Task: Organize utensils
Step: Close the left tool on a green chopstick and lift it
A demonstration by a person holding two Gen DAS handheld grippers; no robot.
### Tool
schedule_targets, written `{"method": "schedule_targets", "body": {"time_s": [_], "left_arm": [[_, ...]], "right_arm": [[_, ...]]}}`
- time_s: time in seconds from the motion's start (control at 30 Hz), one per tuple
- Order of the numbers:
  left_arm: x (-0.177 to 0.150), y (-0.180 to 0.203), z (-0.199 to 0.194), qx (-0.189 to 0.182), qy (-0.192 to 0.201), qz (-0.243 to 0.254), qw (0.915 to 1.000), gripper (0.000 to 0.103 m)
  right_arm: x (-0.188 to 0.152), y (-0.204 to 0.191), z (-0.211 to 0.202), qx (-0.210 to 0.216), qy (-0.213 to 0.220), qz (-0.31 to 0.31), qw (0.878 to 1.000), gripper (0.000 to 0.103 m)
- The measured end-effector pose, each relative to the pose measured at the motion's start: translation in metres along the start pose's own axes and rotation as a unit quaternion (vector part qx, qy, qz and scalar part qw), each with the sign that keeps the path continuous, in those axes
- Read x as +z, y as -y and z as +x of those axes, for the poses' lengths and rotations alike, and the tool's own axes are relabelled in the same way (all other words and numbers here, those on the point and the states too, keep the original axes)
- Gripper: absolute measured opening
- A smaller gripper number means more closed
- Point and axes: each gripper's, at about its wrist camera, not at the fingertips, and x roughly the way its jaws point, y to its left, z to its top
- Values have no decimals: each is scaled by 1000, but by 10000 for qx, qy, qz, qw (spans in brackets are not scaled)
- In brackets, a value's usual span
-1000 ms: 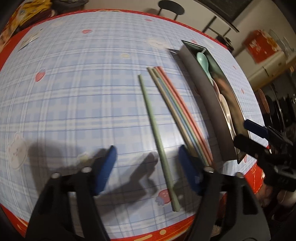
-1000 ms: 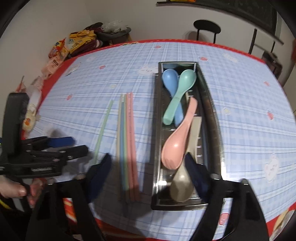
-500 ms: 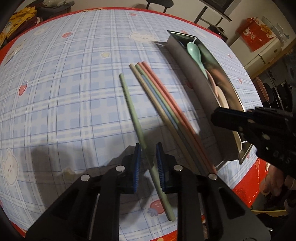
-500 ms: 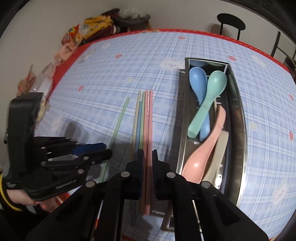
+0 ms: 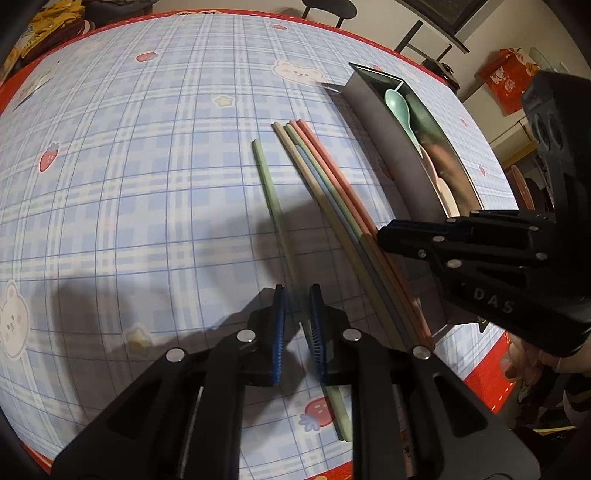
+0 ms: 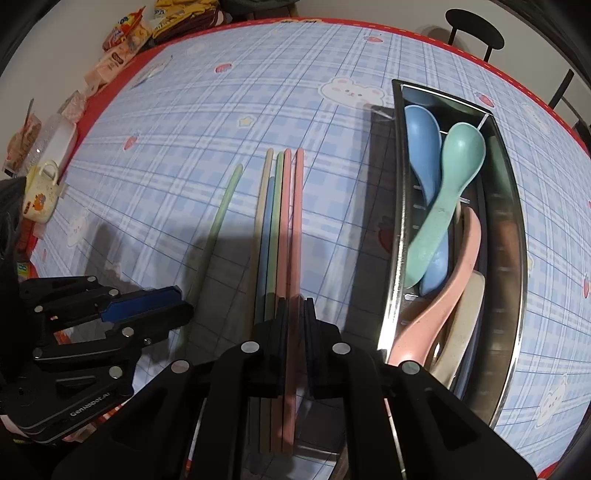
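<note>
A lone green chopstick (image 5: 275, 214) lies on the plaid tablecloth, also seen in the right wrist view (image 6: 218, 218). My left gripper (image 5: 295, 325) is shut on its near part. Beside it lies a bundle of several pastel chopsticks (image 5: 332, 199). My right gripper (image 6: 294, 328) is shut on the pink chopstick (image 6: 297, 229) at the right of that bundle. A steel tray (image 6: 515, 236) at the right holds blue, green, pink and beige spoons (image 6: 443, 206).
Snack packets (image 6: 125, 33) and a small mug (image 6: 40, 192) sit at the table's far left edge. A black chair (image 6: 474, 35) stands behind the table. The red table rim (image 5: 491, 373) runs close below both grippers.
Both grippers were open a second ago. They lowered onto the chopsticks and closed, the left on the lone green one, the right on the pink one.
</note>
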Motion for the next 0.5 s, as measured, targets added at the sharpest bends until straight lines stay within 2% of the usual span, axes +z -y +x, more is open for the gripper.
{"method": "schedule_targets", "body": {"time_s": [0.23, 0.5], "left_arm": [[-3, -1, -2, -6, 29, -1, 10000, 18], [-4, -1, -2, 1, 45, 2, 10000, 18]], "right_arm": [[1, -5, 2, -241, 42, -120, 9996, 9], [-1, -6, 1, -303, 76, -153, 9994, 9]]}}
